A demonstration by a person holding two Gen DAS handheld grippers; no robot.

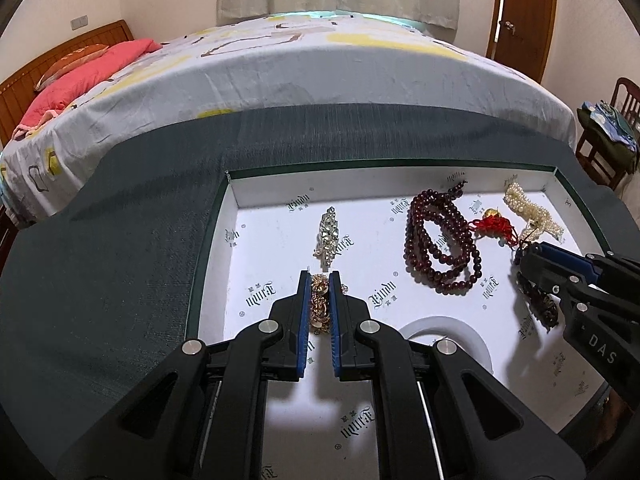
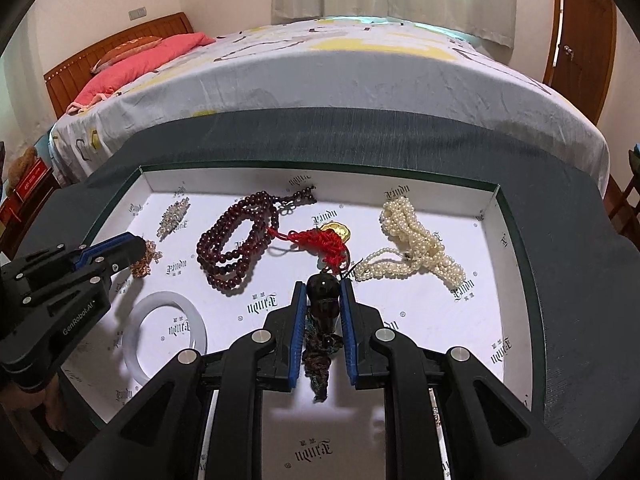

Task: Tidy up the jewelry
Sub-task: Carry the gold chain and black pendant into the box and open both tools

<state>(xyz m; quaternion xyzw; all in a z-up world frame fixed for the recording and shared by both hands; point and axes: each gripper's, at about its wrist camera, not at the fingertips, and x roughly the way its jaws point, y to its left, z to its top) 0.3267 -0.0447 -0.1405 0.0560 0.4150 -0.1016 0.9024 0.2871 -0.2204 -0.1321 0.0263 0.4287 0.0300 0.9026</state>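
Observation:
A shallow white-lined box lies on a dark cloth. My left gripper is shut on a gold chain low over the box's left part. My right gripper is shut on a dark pendant with a dark tassel hanging below it. On the box floor lie a rhinestone clip, a dark red bead string, a red knot with a gold charm, a pearl strand and a white bangle.
The dark cloth surrounds the box. Behind it stands a bed with a pink pillow. A wooden door is at the back right, and a chair with clothes stands to the right.

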